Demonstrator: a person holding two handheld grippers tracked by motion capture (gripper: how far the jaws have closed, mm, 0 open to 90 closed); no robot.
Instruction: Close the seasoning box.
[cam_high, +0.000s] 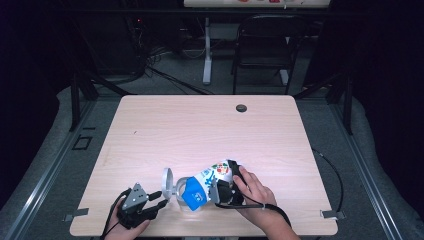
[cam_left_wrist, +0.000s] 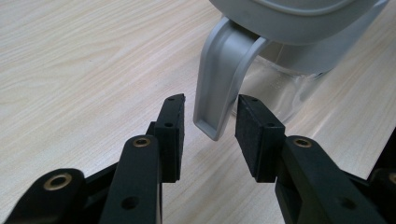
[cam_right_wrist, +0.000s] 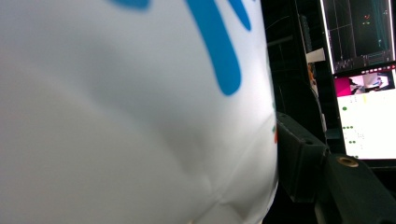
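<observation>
1. Here, on the near edge of the wooden counter (cam_high: 200, 125), a clear jug (cam_high: 181, 196) with a grey handle (cam_left_wrist: 219, 88) stands between the two hands, its round lid (cam_high: 167, 181) tipped up on the left side.
2. The left hand-held gripper (cam_high: 161, 200) sits low at the counter's front, pointing toward the jug. In the left gripper view its jaws stand apart on either side of the handle's lower end, with a gap showing on each side, so the pads do not press on it.
3. The right hand-held gripper (cam_high: 216, 192) is clamped on a white pouch (cam_high: 210, 181) with blue print, held tilted with its blue end down over the jug's mouth.
4. In the right gripper view the pouch's white skin (cam_right_wrist: 130, 121) lies close against the lens, dented, with one black jaw pressed to its right flank.
5. A monitor (cam_right_wrist: 366, 79) glows beyond that jaw.
</observation>
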